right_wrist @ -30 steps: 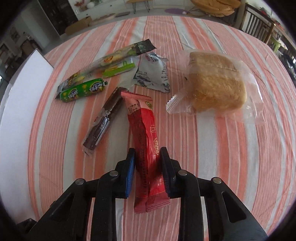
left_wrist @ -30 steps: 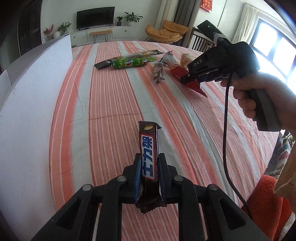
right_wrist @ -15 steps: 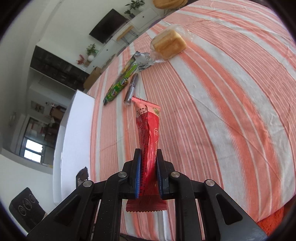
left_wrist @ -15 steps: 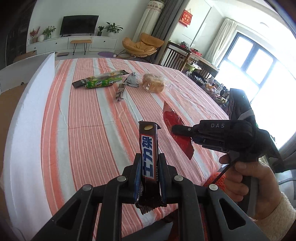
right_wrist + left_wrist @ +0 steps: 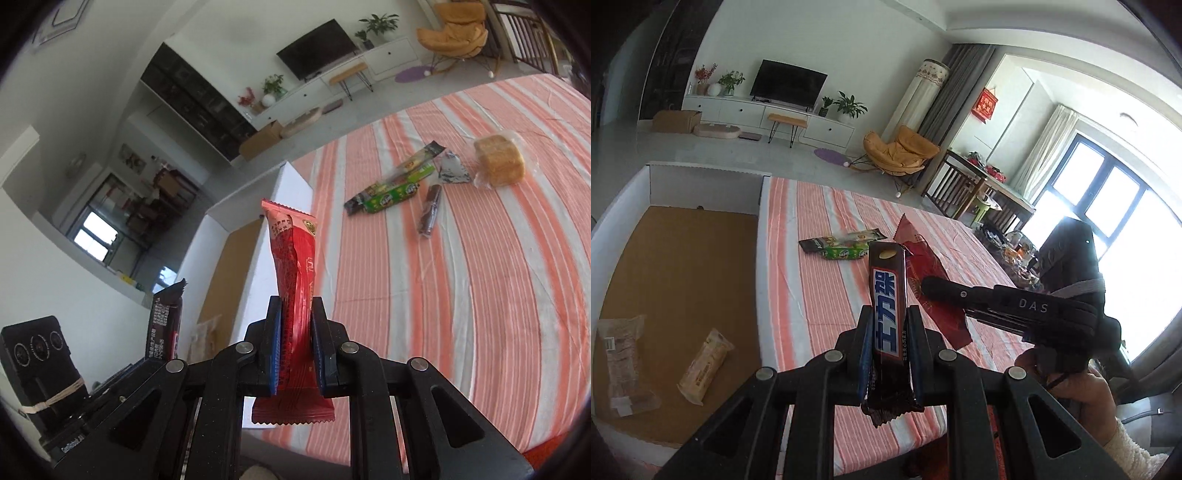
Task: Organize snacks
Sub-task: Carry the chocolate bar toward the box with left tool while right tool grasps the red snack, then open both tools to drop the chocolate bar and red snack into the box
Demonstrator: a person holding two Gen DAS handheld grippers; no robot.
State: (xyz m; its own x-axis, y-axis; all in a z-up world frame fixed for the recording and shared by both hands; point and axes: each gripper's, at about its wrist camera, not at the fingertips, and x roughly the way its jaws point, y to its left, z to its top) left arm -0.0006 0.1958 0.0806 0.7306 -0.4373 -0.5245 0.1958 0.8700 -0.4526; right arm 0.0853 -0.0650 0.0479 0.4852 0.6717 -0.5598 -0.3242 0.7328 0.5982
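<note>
7 snacks (image 5: 498,166), 1 box (image 5: 683,266), 2 claws (image 5: 295,350)

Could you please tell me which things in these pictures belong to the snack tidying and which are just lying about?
Belongs to the job:
- brown chocolate bar in the left tool
- red packet in the right tool
- white box
- wrapped bread, green packet on the striped cloth

Just lying about:
- television
- yellow chair
- potted plants
</note>
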